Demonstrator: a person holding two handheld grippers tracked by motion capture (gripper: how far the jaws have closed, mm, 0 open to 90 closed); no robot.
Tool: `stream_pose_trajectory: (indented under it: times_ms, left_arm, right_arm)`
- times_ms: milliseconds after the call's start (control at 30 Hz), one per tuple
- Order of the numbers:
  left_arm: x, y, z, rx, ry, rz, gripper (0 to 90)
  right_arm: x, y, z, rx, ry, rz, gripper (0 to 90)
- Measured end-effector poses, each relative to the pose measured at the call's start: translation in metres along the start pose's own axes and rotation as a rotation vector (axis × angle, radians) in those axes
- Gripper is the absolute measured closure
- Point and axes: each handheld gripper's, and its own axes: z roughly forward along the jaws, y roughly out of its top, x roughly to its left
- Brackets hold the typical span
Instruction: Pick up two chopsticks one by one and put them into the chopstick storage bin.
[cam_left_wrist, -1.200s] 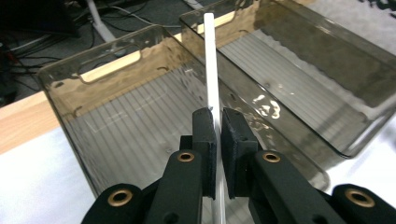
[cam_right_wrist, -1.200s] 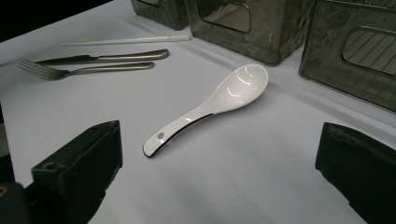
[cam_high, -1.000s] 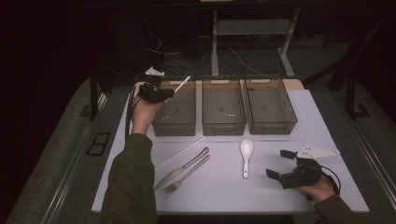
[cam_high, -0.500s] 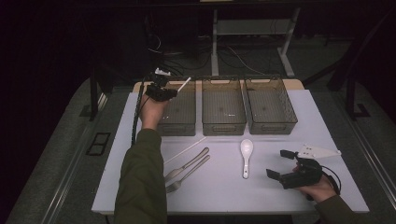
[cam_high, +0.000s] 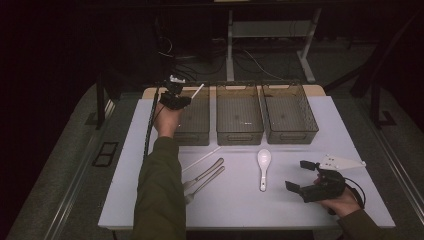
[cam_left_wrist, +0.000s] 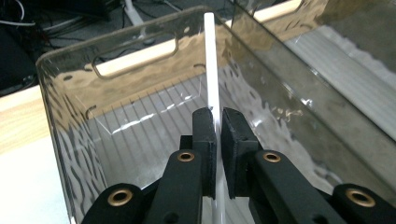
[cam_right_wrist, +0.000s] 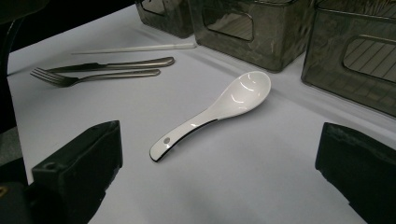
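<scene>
My left gripper (cam_high: 175, 98) hovers over the far left corner of the leftmost clear bin (cam_high: 192, 137). It is shut on a thin white chopstick (cam_high: 197, 91). In the left gripper view the chopstick (cam_left_wrist: 209, 65) stands pinched between the black jaws of the left gripper (cam_left_wrist: 218, 123), pointing at the bin's far wall (cam_left_wrist: 135, 46). My right gripper (cam_high: 301, 175) rests open near the table's front right. A white ceramic spoon (cam_right_wrist: 243, 91) lies on the table ahead of the right gripper (cam_right_wrist: 217, 142), untouched.
Two more clear bins (cam_high: 239, 136) (cam_high: 290, 135) stand in a row to the right of the first. A second white chopstick (cam_high: 201, 159), a knife and a fork (cam_high: 205, 176) lie left of the spoon (cam_high: 263, 161) on the white table (cam_high: 240, 210).
My left gripper has carried the chopstick slightly right and lower over the leftmost bin. The right gripper has stayed put.
</scene>
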Motion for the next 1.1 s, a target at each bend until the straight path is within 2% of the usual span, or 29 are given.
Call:
stream_pose_trajectory:
  times_ms: [133,267,367,567,733,867,1100]
  left_arm:
    - [-0.001,-0.001,0.003,0.03,-0.006,0.024,83.7]
    - [-0.004,-0.002,0.006,0.015,-0.004,0.017,83.2]
    - [-0.005,-0.002,0.008,0.028,-0.009,0.026,82.7]
    - [-0.009,-0.001,0.006,0.0,-0.02,0.025,77.0]
    - [-0.014,0.002,-0.002,-0.012,-0.052,0.042,72.1]
    - [-0.02,0.004,-0.014,-0.027,-0.086,0.053,67.8]
    - [-0.035,0.002,-0.039,-0.041,-0.135,0.098,58.2]
  right_arm:
    - [0.0,0.0,0.0,-0.002,0.0,-0.002,0.8]
    - [0.0,0.0,0.0,-0.002,-0.002,-0.001,0.8]
    - [0.0,0.0,0.0,-0.004,-0.002,-0.001,0.8]
    - [0.0,0.0,0.0,-0.005,-0.002,-0.004,0.8]
    - [0.0,0.0,0.0,-0.005,-0.003,-0.003,0.8]
    - [0.0,0.001,0.0,-0.004,-0.004,-0.003,0.8]
    - [0.0,0.001,0.0,-0.003,-0.007,-0.006,0.8]
